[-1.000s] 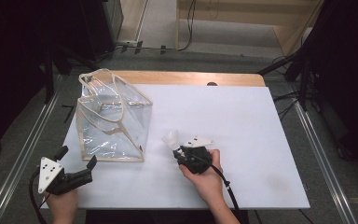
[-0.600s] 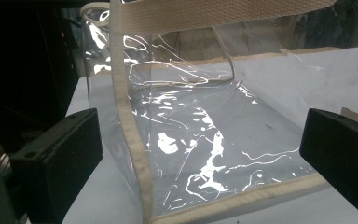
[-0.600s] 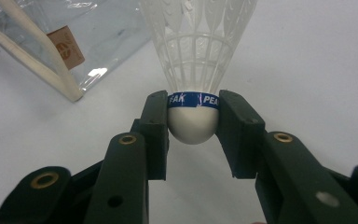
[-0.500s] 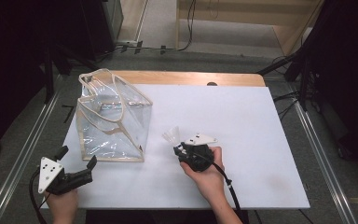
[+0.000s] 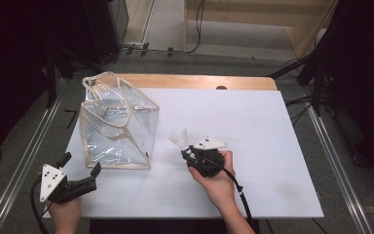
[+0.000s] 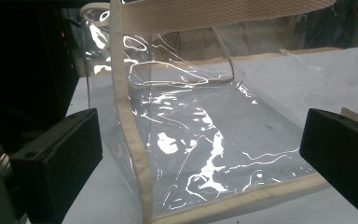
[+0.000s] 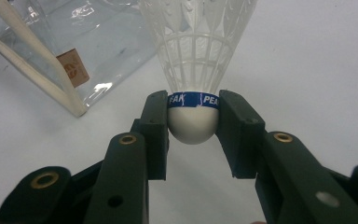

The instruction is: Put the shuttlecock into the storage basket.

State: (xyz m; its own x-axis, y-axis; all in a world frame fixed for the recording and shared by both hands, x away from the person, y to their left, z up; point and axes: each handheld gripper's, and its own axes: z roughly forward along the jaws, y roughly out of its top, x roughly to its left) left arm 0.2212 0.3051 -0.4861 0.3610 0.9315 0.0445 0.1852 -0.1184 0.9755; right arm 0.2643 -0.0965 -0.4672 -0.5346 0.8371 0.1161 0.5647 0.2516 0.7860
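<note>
Right gripper [image 7: 192, 135] clamps shuttlecock [image 7: 196, 56]

place: lab or studio | signs: dark curtains [image 5: 14, 58]; floor cables [image 5: 175, 48]; white-topped table [image 5: 272, 126]

The bench [image 5: 272, 146] has a white top, with a strip of bare wood showing along its far edge. A clear plastic bag [image 5: 117, 129] with cream fabric trim and handles stands upright on the left part of the white surface, close to the left edge, and the top's right half lies bare.
</note>
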